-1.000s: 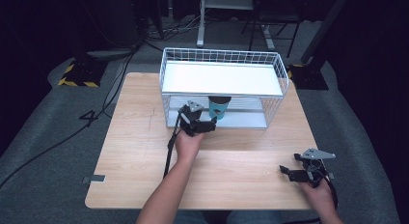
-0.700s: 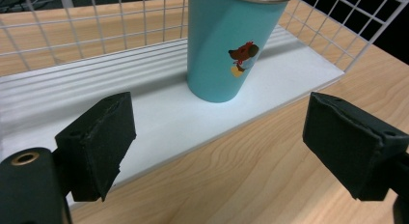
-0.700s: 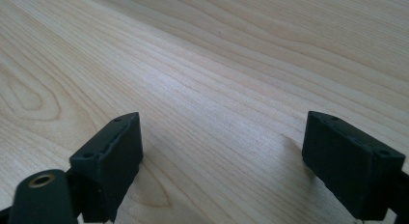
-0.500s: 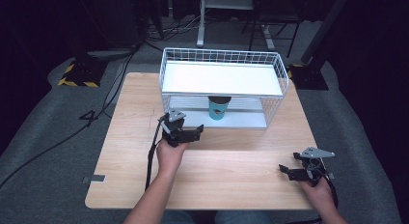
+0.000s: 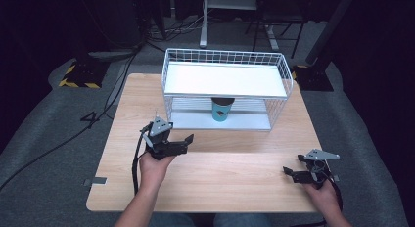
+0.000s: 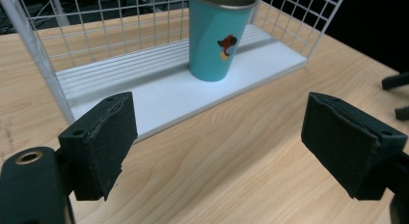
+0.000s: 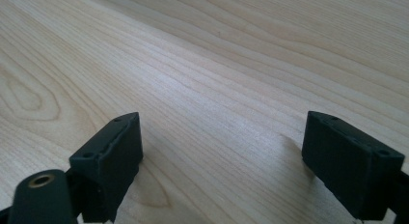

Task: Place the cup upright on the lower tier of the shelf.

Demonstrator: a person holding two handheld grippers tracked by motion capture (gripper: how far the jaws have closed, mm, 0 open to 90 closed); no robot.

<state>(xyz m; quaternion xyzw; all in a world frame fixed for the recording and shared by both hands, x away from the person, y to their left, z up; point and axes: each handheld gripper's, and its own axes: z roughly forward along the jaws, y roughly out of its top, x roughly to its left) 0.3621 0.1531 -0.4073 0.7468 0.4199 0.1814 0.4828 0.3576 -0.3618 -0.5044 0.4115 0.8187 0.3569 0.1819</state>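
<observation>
Your left gripper [image 5: 183, 141] has backed off from the rack [image 5: 279, 75] to lower left of frame, fingers wide apart, empty. Cup [image 5: 221, 109] stands on the lower shelf: placement looks done. Right gripper [image 5: 288, 172] idle on the table [image 5: 235, 173], fingers spread, empty.

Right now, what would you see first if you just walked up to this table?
The teal cup with a little picture on it, standing upright on the bottom shelf of the white wire rack. Then the left gripper and right gripper, both open and empty over the wooden table.
</observation>
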